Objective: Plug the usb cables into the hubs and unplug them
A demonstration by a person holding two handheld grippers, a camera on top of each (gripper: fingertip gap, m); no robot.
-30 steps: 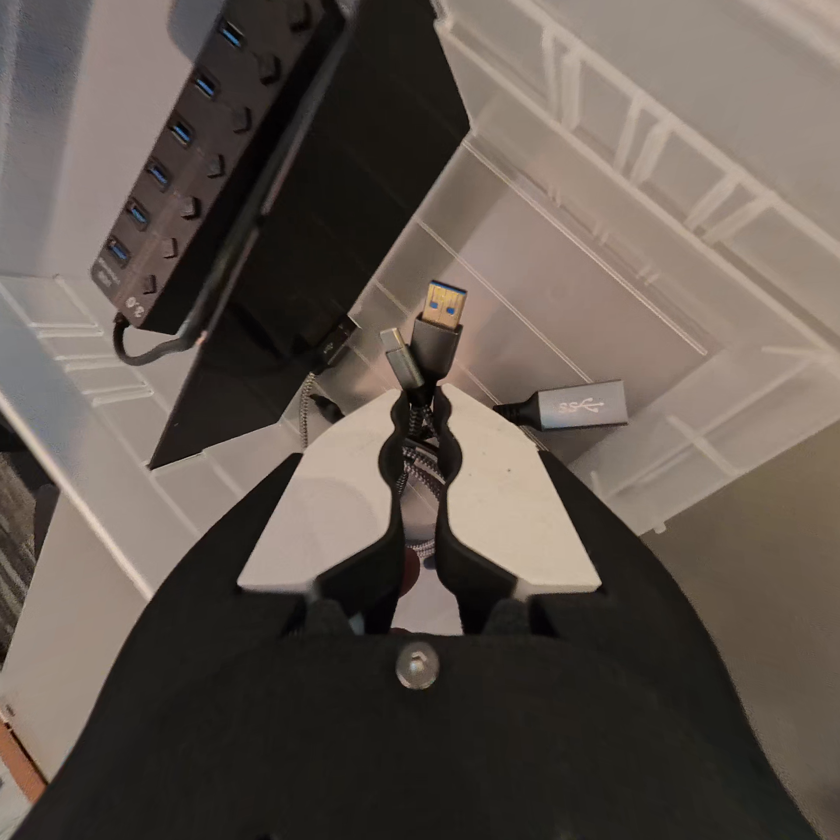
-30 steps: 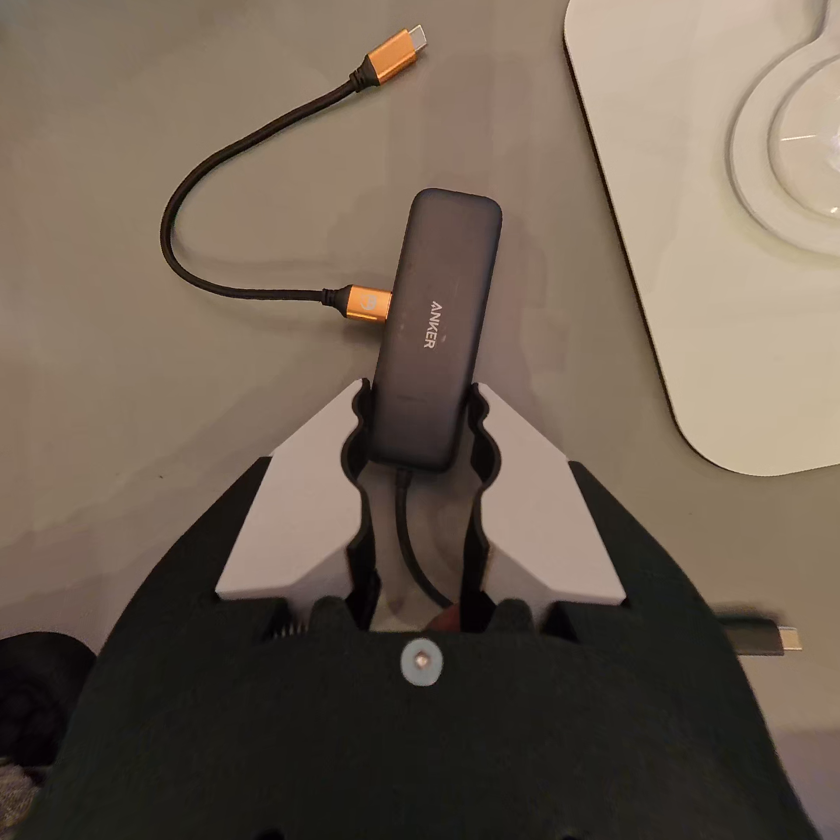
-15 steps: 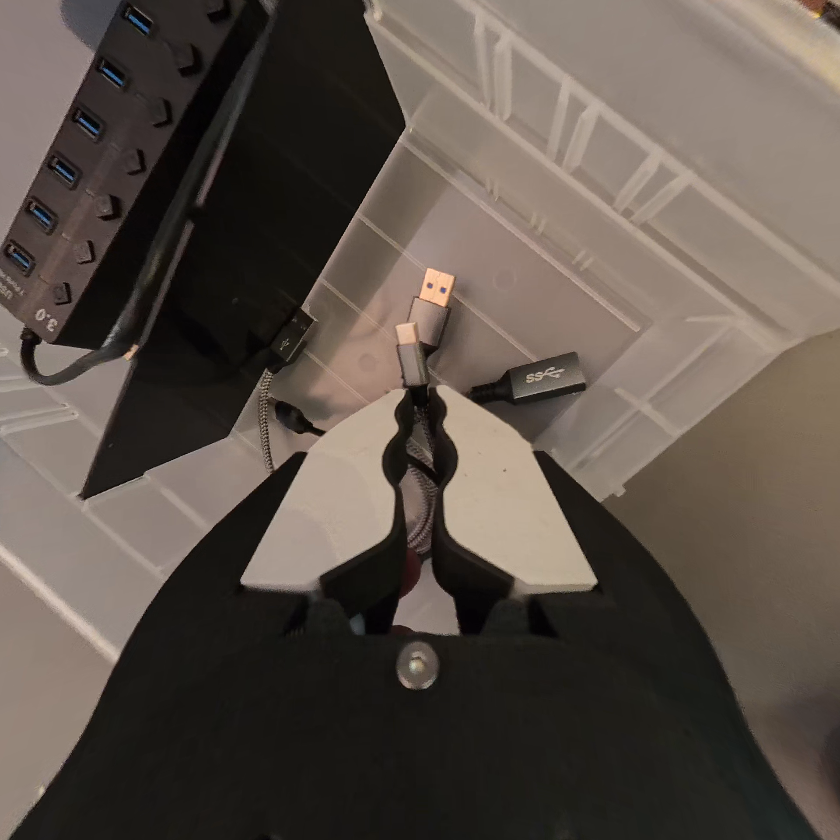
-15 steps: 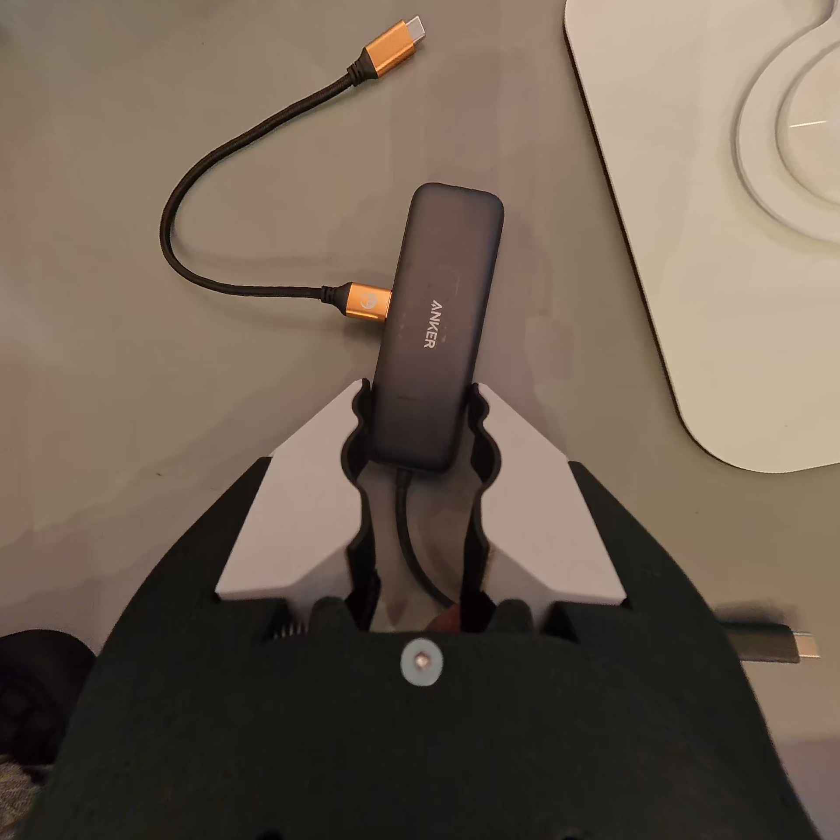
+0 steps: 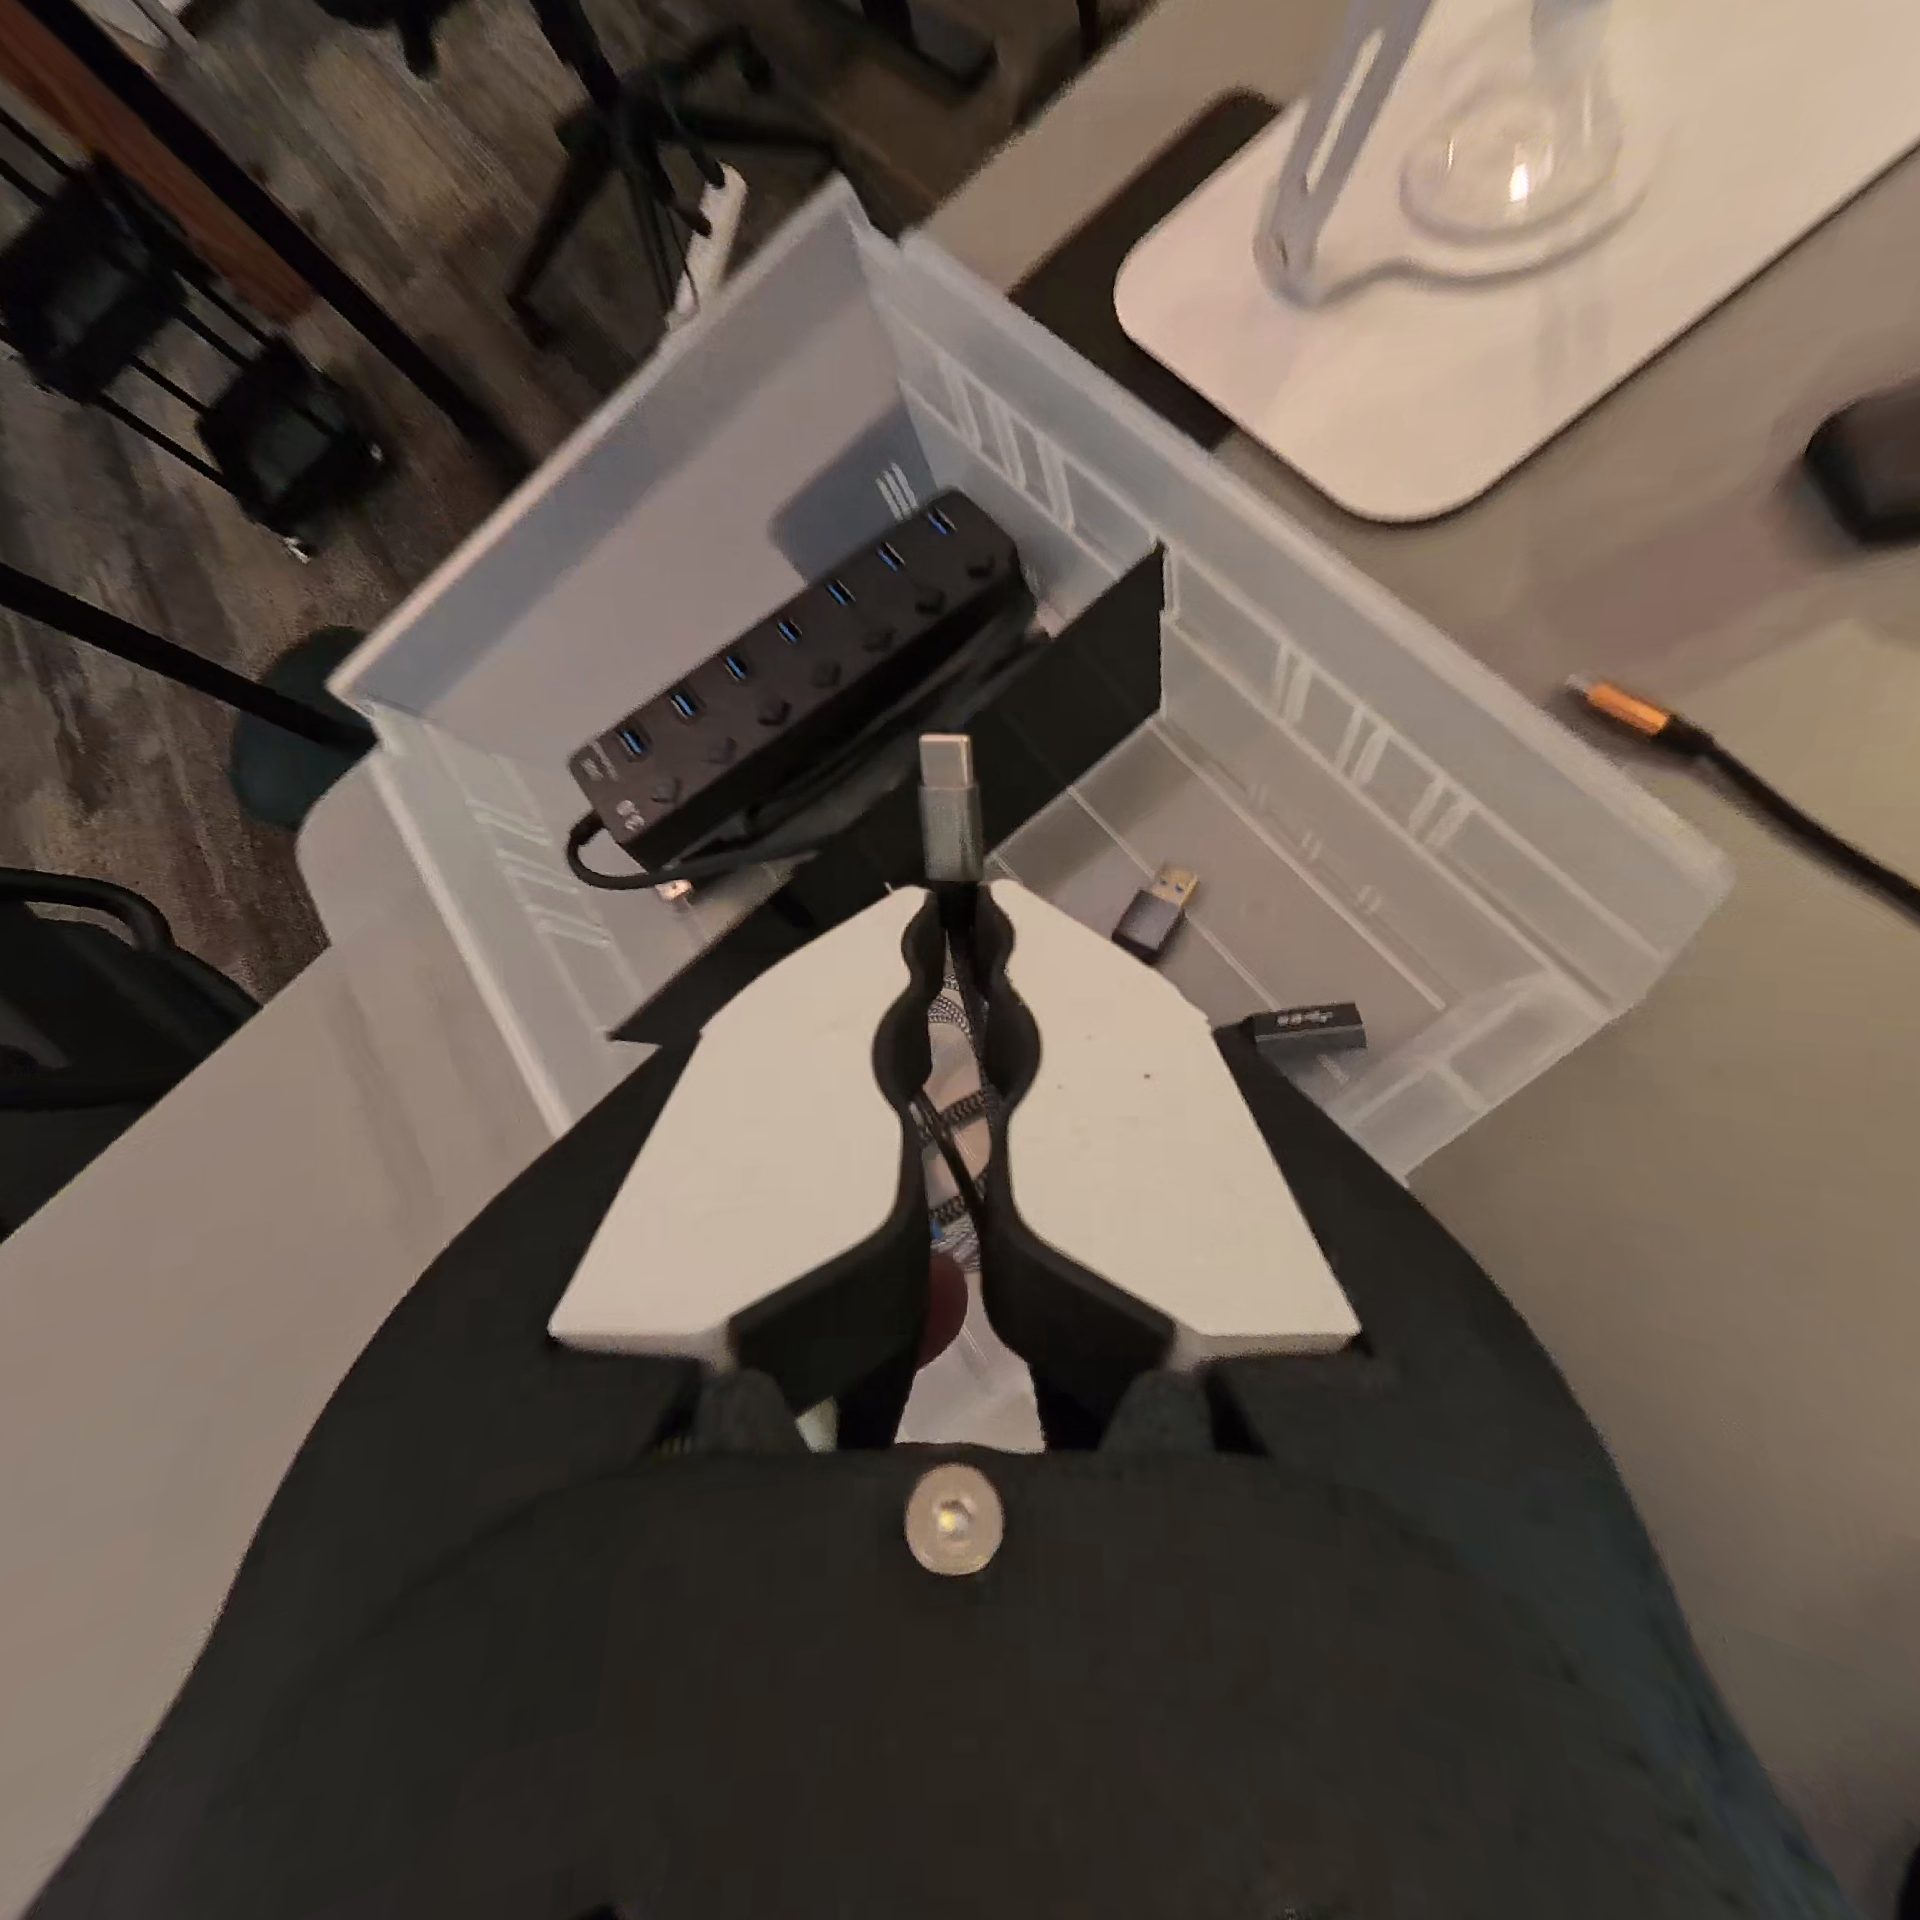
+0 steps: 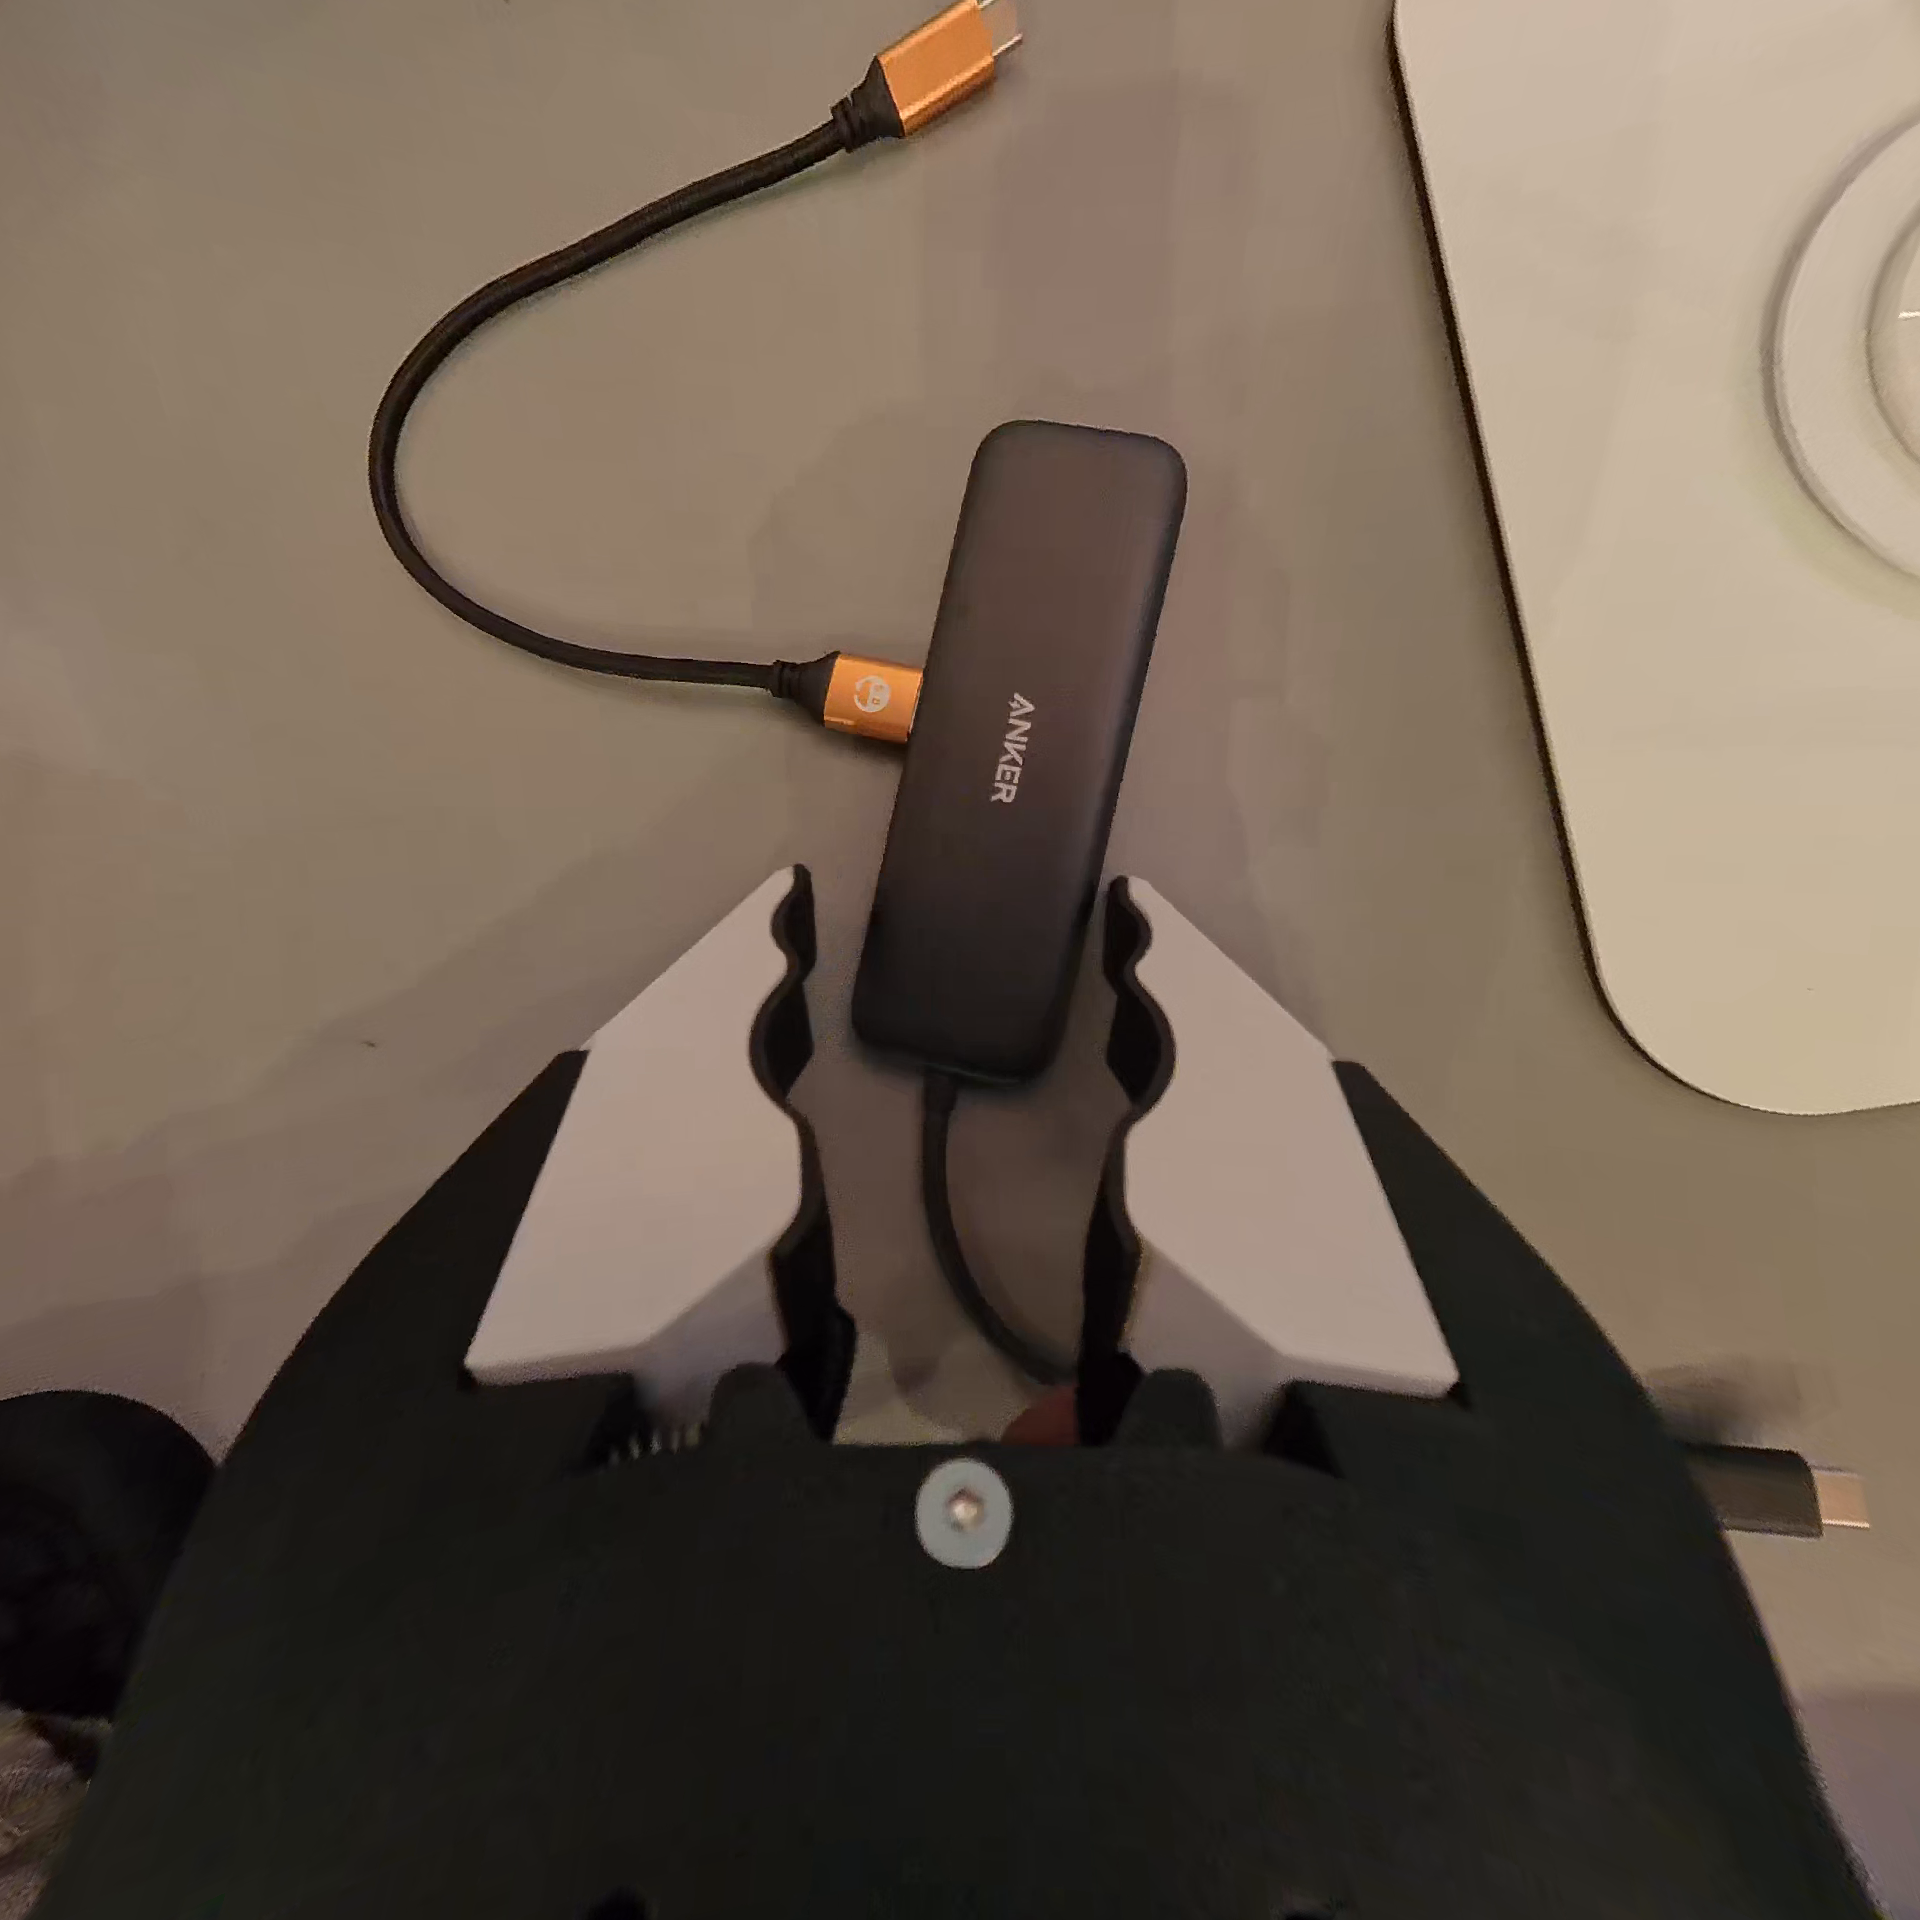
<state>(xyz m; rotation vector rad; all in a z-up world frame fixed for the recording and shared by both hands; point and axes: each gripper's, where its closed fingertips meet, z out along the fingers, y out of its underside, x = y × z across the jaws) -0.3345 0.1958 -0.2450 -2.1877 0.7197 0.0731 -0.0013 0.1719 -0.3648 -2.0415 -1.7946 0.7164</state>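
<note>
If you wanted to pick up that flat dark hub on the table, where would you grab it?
Across its two long, straight edges near the cable end, from above. The flat hub lies flat and the right gripper already straddles that end, clear of the orange plug on its left side.

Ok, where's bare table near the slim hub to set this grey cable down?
Roomiest: the table left of the right gripper, under the loop of the orange-plugged cable. A narrower strip runs between the slim hub and the white mat. Crowded: the clear bin, with a USB-A plug and adapter loose in the compartment next to the multi-port hub.
</note>
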